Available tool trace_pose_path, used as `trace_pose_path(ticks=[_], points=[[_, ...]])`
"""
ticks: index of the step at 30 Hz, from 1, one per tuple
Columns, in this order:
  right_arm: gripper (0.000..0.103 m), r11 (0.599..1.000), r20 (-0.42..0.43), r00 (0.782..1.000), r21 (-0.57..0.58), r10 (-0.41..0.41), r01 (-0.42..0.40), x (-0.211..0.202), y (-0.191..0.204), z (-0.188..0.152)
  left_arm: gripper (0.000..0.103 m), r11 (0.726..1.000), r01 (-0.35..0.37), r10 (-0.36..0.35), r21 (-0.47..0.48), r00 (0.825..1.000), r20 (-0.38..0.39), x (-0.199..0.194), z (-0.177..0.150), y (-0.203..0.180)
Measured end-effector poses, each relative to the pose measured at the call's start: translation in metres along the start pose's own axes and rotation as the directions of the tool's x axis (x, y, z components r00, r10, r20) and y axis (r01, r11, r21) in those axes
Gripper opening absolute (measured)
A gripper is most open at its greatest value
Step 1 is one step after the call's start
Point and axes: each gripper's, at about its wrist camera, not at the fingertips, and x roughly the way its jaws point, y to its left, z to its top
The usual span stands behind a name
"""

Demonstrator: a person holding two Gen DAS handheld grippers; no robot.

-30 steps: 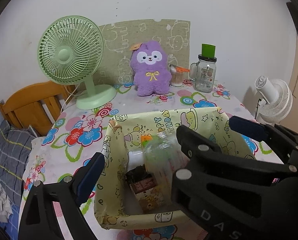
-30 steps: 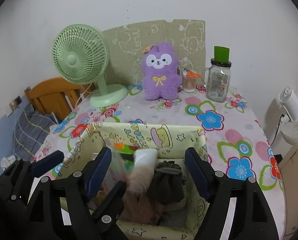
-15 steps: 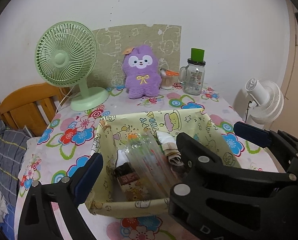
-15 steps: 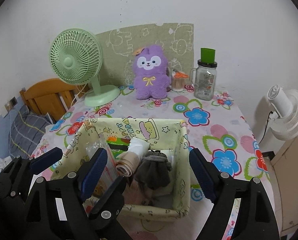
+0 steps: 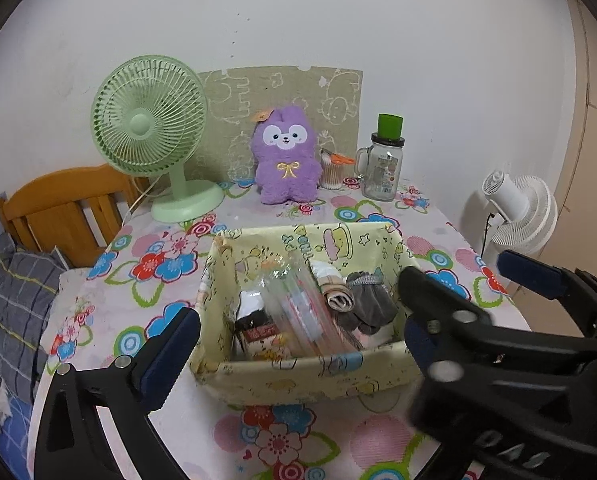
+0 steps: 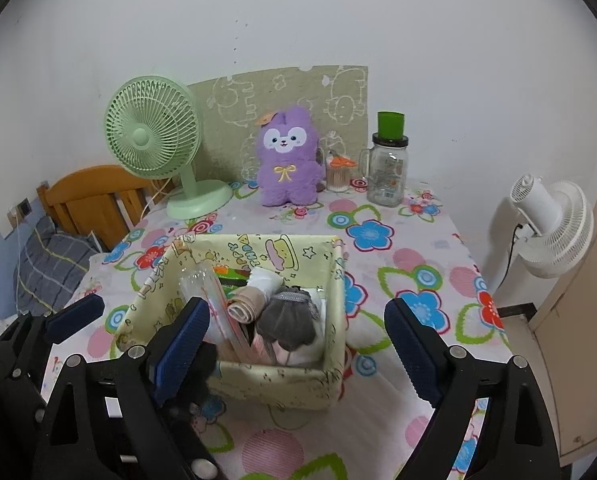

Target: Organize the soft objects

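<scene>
While both sets of jaws stand wide apart and hold nothing, the left gripper [image 5: 298, 332] and right gripper [image 6: 298, 332] hover at the near edge of the table [image 6: 418, 248], just short of the fabric basket [image 6: 274, 380], which sits mid-table; its rolled beige cloth [image 6: 244, 308], grey sock bundle [image 6: 288, 320] and clear plastic packet [image 5: 298, 308] stick up loosely, so a careless reach could snag them or tip the soft-walled basket; the purple plush [image 6: 288, 160] at the far edge stands touching the cotton-swab jar [image 6: 338, 174], which a grab could topple

Black plastic left tool [image 5: 298, 332], right tool [image 6: 298, 344], blue ribbed pads [image 6: 408, 344], silver screws
</scene>
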Motion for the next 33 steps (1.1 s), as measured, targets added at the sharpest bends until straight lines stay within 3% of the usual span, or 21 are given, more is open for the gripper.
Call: trace_pose_path(ticks=[33], points=[[0.1,0.998,0.135,0.989,0.026,-0.065,0.062,-0.123,-0.006,-0.037,0.103,0.998,-0.065,0.067,-0.024,0.991,0.119,-0.109,-0.031,0.019]])
